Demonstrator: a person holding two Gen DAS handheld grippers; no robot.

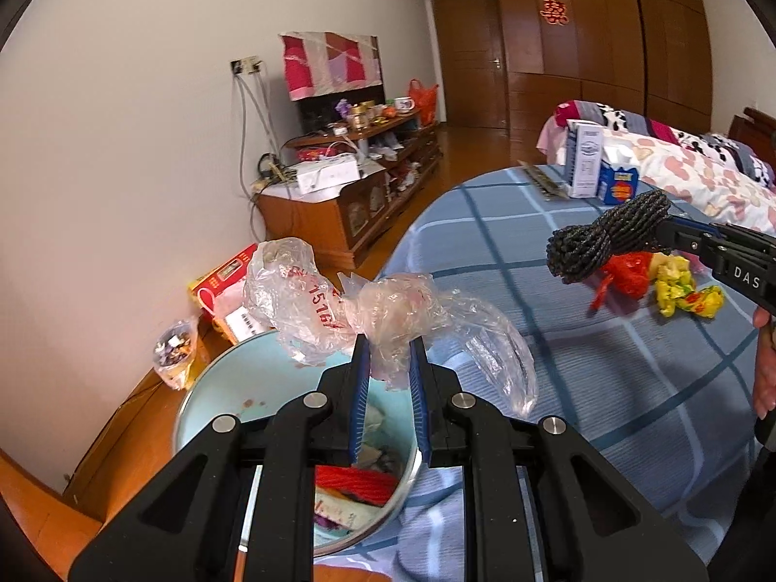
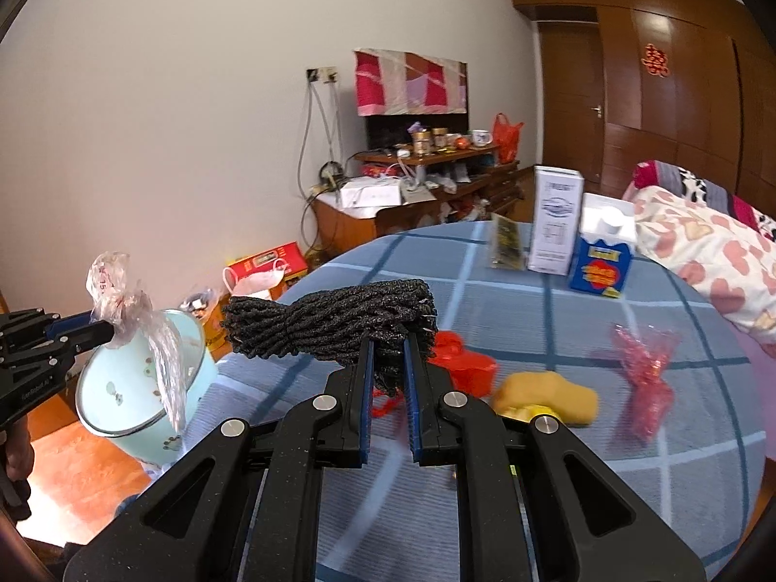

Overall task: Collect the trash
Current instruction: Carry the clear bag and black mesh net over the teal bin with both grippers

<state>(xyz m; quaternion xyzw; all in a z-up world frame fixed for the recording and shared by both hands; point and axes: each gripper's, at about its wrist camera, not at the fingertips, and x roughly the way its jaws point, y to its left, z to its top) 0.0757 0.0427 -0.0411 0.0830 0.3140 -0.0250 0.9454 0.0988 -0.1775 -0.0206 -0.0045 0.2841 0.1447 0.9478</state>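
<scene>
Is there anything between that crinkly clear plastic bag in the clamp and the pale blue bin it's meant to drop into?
Nothing visible blocks it. The left gripper holds the clear plastic bag right above the open mouth of the pale blue bin, with only air below. The right gripper, clamped on a dark rope bundle, is off to the side above the table.

Both views are evenly lit by soft daylight, source off-frame; the white wall is bright but not clipped, and shadows under the gripper linkages are weak and diffuse. Glare shows on the glossy wooden wardrobe, on the floor at lower left, and as specular glints on the clear plastic bag. Heavy fisheye bending with black vignette corners in both views; the left wrist view is sharp, while the right wrist view has motion blur on the red wrapper and the cartons at the far table edge.
</scene>
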